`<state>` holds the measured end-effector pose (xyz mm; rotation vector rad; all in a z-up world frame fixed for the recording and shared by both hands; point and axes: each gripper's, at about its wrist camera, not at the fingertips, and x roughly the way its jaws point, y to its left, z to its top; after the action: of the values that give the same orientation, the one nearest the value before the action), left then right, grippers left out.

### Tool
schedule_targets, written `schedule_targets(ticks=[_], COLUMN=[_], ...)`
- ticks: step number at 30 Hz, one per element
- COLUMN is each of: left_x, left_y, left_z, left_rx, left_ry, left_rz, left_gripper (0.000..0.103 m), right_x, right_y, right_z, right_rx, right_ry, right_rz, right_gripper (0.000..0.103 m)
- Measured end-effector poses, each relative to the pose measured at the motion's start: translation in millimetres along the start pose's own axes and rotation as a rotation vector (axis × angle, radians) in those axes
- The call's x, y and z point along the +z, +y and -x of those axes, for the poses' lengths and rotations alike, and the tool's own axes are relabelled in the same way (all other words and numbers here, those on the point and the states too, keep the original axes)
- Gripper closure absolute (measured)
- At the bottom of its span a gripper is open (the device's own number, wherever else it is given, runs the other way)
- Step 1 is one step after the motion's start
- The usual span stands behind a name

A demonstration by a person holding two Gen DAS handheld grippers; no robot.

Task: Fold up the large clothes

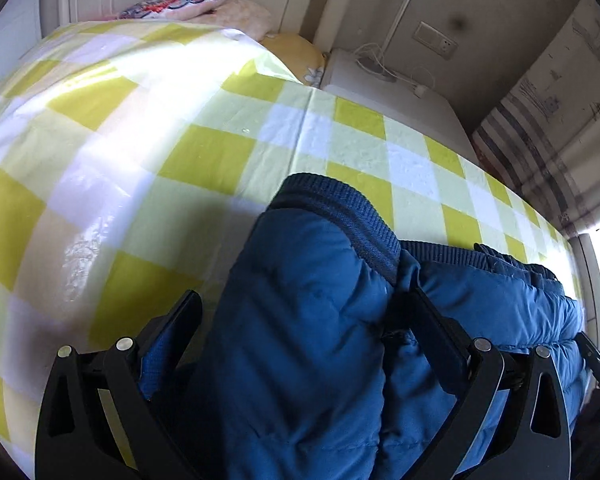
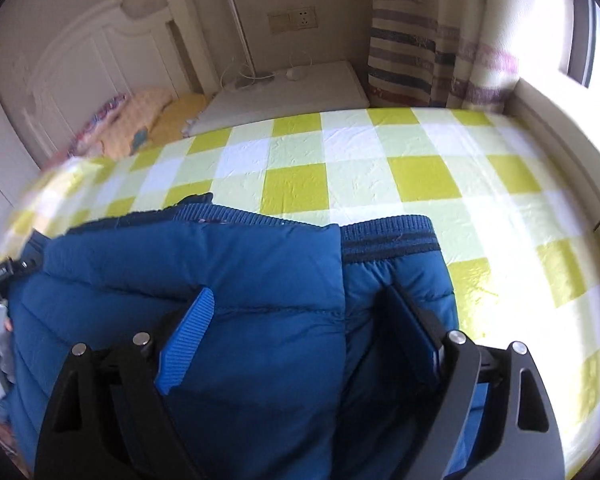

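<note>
Left wrist: jacket [image 1: 300, 340] between spread fingers [image 1: 432, 320], grip unclear | right fingers [image 2: 192, 320] spread, jacket beneath

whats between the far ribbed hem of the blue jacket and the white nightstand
Only bare checked bedsheet lies between the blue jacket and the white nightstand; nothing rests on that stretch. The right wrist view shows it best.

Blue jacket [image 2: 260, 280]: quilted padded cloth, faint sheen, ribbed knit hem. Checked bedsheet [image 2: 380, 184]: thin woven cloth, finely crinkled, matt (glare where sunlit). Right gripper [image 2: 300, 308]: matt black plastic, ridged blue pads [image 2: 192, 332], shiny metal pins.
</note>
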<state>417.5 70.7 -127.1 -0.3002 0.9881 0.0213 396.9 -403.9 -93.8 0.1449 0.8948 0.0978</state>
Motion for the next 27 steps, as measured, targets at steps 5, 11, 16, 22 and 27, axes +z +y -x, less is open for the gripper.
schedule_targets(ticks=[5,11,16,22,27], left_x=[-6,-8,-18,-89,-106], left_y=[-8,-9,-27,-107,-126], left_z=[16,28,62,103,51], left_rx=[0.054,0.109,0.165,0.047,0.14], left_ry=[-0.092,-0.154,-0.23,-0.295,-0.133], left_rz=[-0.021,-0.029,-0.081,-0.427,-0.536], left_gripper=[0.004,0.004,0.005,0.004,0.004], right_x=[-9,-38,-38,-78,-80], right_y=[56,105,95,127,121], right_z=[46,5,42,55,43], right_rx=[0.037,-0.019,0.029,0.035,0.052], right_ry=[-0.118,0.011,-0.028,-0.011,-0.005], right_rz=[0.136,0.358,0.285,0.462,0.403], right_gripper=[0.013,0.004,0.005,0.003,0.003])
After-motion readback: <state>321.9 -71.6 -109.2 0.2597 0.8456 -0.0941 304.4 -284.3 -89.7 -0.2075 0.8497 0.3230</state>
